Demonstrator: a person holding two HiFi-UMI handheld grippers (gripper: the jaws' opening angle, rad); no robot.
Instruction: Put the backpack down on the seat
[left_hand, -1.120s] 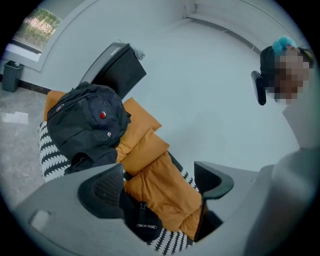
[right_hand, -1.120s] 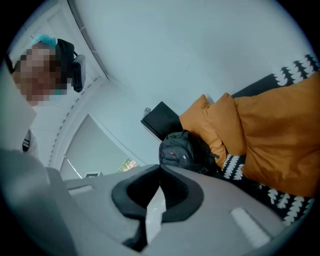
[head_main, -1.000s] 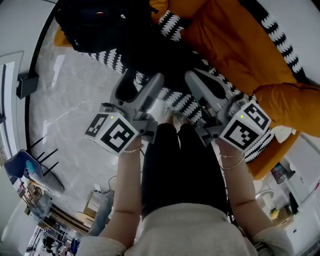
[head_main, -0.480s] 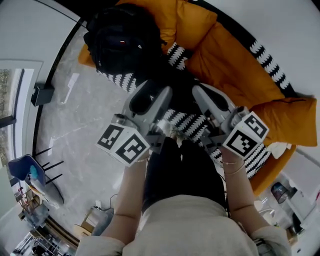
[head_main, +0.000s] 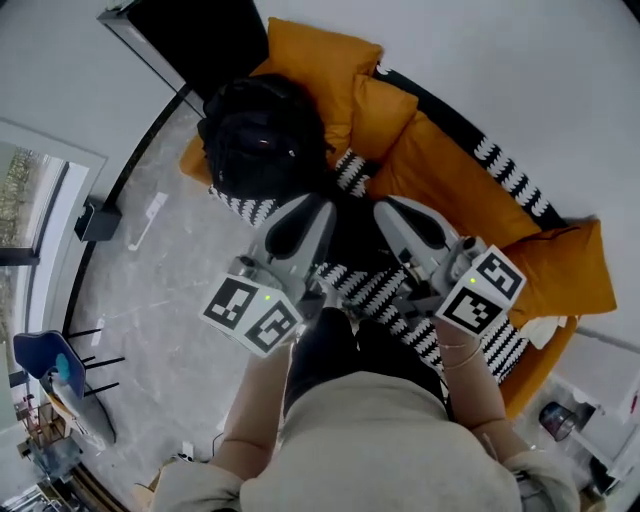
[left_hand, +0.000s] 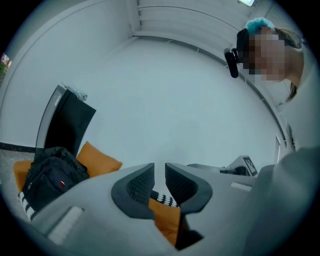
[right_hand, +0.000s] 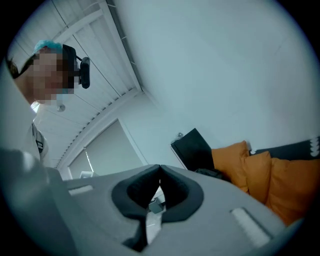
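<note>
Sofa (head_main: 470, 190): orange cushions, black-and-white patterned trim. Backpack (head_main: 262, 145): black, resting on the seat at the sofa's left end, against the orange cushions. Left gripper (left_hand: 159, 172): in front of the sofa, clear of the backpack; jaws have just been closing, narrow gap, nothing between them. Right gripper (right_hand: 159, 175): beside it, in front of the sofa; jaw tips together, empty.

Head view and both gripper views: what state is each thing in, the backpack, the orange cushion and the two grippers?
backpack: resting at the end of the sofa, against the cushion, free of both grippers.
orange cushion: propped up behind the backpack.
left gripper: empty, jaws a narrow gap apart, just been closing.
right gripper: empty, jaws shut tip to tip.
</note>
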